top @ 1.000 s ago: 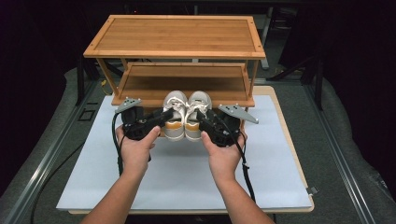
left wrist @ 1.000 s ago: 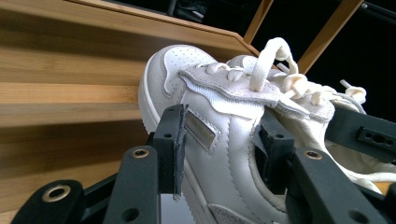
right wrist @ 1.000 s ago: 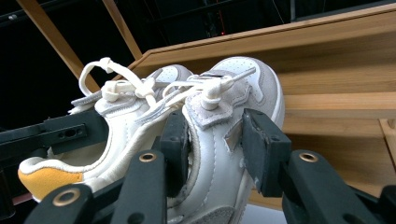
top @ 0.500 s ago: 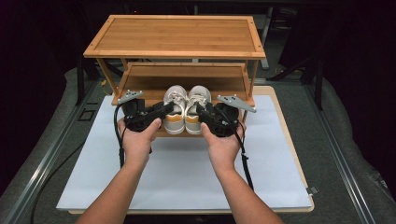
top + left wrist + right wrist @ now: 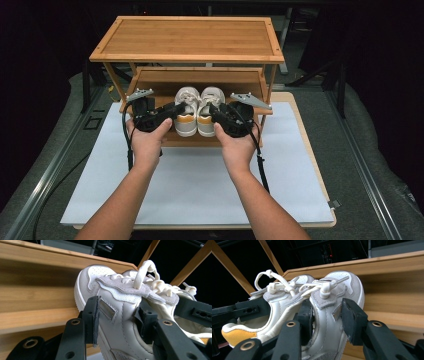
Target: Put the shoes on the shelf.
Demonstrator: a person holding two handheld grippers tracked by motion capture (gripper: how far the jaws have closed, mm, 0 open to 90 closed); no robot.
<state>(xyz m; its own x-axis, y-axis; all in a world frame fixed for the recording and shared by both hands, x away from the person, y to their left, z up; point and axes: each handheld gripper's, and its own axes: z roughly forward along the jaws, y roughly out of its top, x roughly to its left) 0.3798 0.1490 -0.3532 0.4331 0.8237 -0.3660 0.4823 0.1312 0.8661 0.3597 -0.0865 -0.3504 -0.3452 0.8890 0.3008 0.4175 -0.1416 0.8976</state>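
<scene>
While I watch from the high view, both my grippers hold a pair of sneakers at the front edge of a rack's lower shelf.

Left gripper: my left hand holds it level, jaws pointing inward at the left sneaker; I read them as clamped on that shoe's side wall, about half spread.

Left grip, close up: in the left gripper view one pad lies flat on the outer leather and the other jaw sits inside the shoe's opening, so the wall is pinched between them.

Right gripper: my right hand holds it level too, jaws pointing inward at the right sneaker.

Right grip, close up: in the right gripper view one pad presses the outer side and the other jaw is down in the opening; again about half spread, closed on the shoe wall.

Sneakers: side by side, touching, toes toward the back of the rack, yellow heels toward me; whether the soles rest on the lower shelf I cannot tell.

Rack: two wooden tiers, standing at the far end of a white mat.

Cables: one trails from each gripper down past my wrists.
</scene>
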